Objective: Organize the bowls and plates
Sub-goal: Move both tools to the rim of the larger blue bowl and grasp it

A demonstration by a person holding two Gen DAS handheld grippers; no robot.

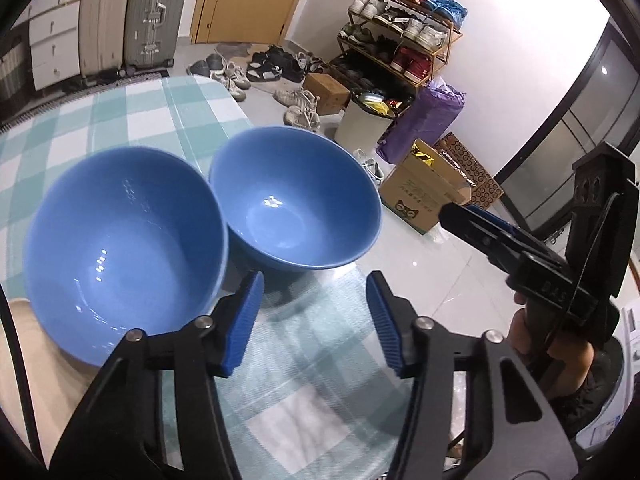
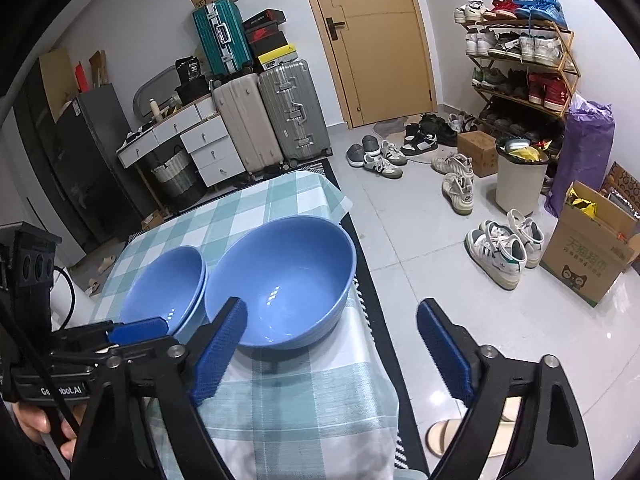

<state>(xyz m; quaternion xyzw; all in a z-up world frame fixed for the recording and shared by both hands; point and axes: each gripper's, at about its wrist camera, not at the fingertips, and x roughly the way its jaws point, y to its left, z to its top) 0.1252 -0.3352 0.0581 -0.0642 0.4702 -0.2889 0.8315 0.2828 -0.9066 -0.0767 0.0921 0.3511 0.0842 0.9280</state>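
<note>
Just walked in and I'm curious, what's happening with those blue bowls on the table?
A person holds a hand-held gripper in each hand over a checked tablecloth. Two spots hold blue bowls: a stacked pair and a single bowl beside it near the table edge. The left hand-held gripper and right hand-held gripper are both open and hold nothing.

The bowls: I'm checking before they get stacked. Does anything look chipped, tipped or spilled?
Nothing stands out. The single blue bowl sits upright and empty on the checked tablecloth, beside the stacked bowls, also upright. No chips or spills show.
</note>
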